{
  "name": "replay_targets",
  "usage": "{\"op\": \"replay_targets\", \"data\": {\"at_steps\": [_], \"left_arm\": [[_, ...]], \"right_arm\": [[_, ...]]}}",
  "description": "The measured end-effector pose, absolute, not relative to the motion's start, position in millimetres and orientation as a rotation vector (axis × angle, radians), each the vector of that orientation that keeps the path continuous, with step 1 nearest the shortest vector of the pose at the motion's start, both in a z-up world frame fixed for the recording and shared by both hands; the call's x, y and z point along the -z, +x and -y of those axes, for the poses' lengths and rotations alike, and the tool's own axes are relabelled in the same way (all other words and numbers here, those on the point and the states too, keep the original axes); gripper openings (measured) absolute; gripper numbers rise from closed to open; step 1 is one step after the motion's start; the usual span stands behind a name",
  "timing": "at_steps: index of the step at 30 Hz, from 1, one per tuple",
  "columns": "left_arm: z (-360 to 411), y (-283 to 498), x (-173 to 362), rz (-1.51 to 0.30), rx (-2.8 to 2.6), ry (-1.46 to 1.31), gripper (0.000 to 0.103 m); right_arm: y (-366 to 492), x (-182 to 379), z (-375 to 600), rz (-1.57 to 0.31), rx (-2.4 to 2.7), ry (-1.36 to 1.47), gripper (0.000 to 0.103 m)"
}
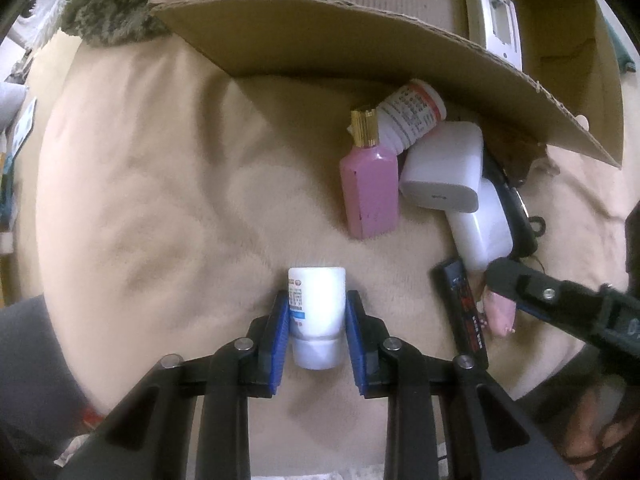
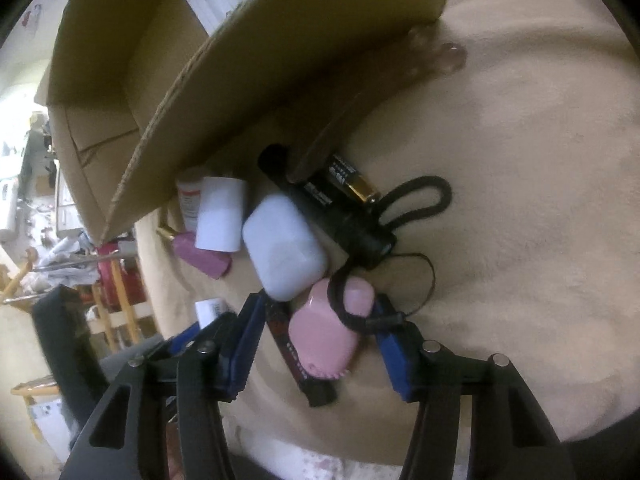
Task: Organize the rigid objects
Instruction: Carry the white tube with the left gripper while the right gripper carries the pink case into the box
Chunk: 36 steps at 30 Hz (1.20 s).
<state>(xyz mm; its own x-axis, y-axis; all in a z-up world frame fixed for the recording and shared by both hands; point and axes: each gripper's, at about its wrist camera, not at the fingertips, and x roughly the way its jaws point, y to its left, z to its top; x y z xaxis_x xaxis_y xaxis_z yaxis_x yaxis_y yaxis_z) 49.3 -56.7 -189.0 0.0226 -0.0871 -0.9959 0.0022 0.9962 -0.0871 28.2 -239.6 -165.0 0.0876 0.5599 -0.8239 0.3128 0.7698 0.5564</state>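
My left gripper [image 1: 317,318] is shut on a small white bottle [image 1: 317,312] with a printed label, just above the beige cloth. My right gripper [image 2: 320,320] is open around a pink oval object [image 2: 326,330] lying on the cloth, next to a flat black stick [image 2: 296,356]. The right gripper also shows in the left wrist view [image 1: 520,284] by the same pink object [image 1: 500,312]. A pile lies by the cardboard box [image 1: 360,40]: a pink bottle [image 1: 370,188] with a gold cap, a white pill bottle [image 1: 412,114], white cases [image 1: 444,166] and a black flashlight [image 2: 340,212].
The box lies on its side with a flap [image 2: 280,60] overhanging the pile; a white frame [image 1: 496,20] sits inside it. A battery [image 2: 354,182] and a black cord loop [image 2: 420,200] lie by the flashlight. Room clutter [image 2: 60,260] shows beyond the cloth's left edge.
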Motion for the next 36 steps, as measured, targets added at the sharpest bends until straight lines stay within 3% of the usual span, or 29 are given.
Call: {"op": "replay_targets", "data": {"at_steps": [1,5,11,24,36], "left_arm": [[55,47,188,-1.545,0.069,-0.066,0.024],[59,33,183,-1.539,0.07,-0.075,0.024],[19,33,164,-1.53,0.081,-0.095,0.024],[-10,15,108,-1.413,0.062,-0.137,0.024],[-22,14,47,-1.248,0.04,-0.157,0.024]], "right_arm": [[29,163,237,-1.504,-0.21,0.713,0.058],[27,155,223,-1.496,-0.214,0.567,0.034],[22,143,207,-1.469,-0.217,0.401,0.033],[-8,89,219,-1.299,-0.273,0.533,0.033],[9,16,219,-1.114,-0.372,0.442,0.033]]}}
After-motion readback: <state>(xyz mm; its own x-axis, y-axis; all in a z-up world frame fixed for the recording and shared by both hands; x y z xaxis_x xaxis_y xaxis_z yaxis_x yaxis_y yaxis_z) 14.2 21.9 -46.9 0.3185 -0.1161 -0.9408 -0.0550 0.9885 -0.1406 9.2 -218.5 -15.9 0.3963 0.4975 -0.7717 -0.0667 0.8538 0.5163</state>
